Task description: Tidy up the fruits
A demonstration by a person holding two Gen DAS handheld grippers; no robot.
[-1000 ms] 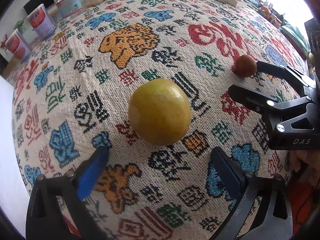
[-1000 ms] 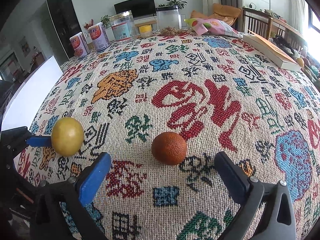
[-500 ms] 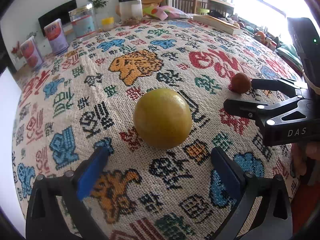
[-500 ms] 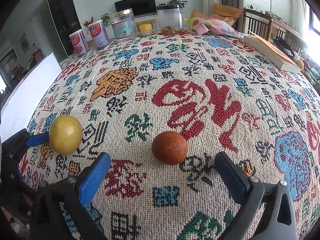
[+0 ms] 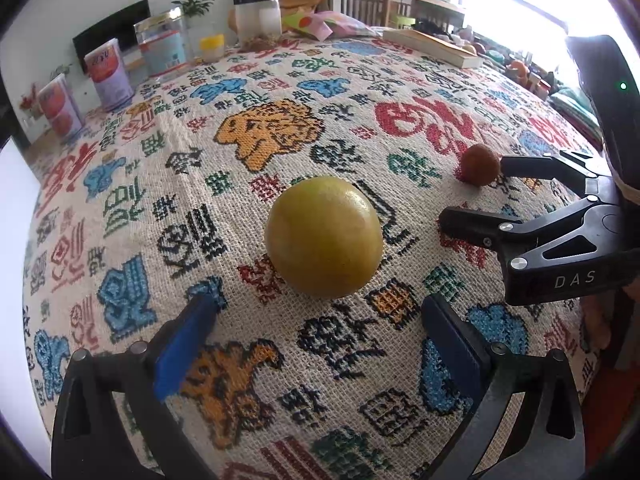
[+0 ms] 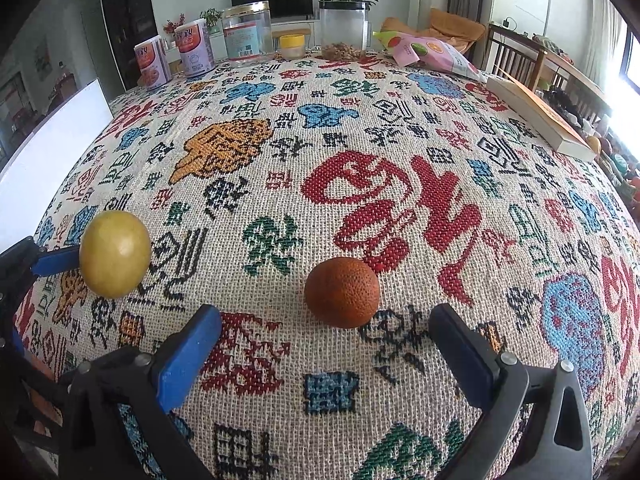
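Left wrist view: the left hand-held gripper (image 5: 320, 320) stood released, its blue pads spread just short of a yellow citrus fruit (image 5: 323, 237) resting on the worktop's patterned woven cloth (image 5: 248, 148). To the right, the right hand-held gripper (image 5: 472, 188) lay with jaws apart beside a small russet orange (image 5: 479, 165).

Right wrist view: the right hand-held gripper (image 6: 326, 334) was released, fingers apart just below the russet orange (image 6: 342, 292). The yellow fruit (image 6: 115, 253) sat well to the left, near the worktop edge. Tins (image 6: 193, 52), jars (image 6: 344, 29) and a book (image 6: 540, 120) lined the far side.
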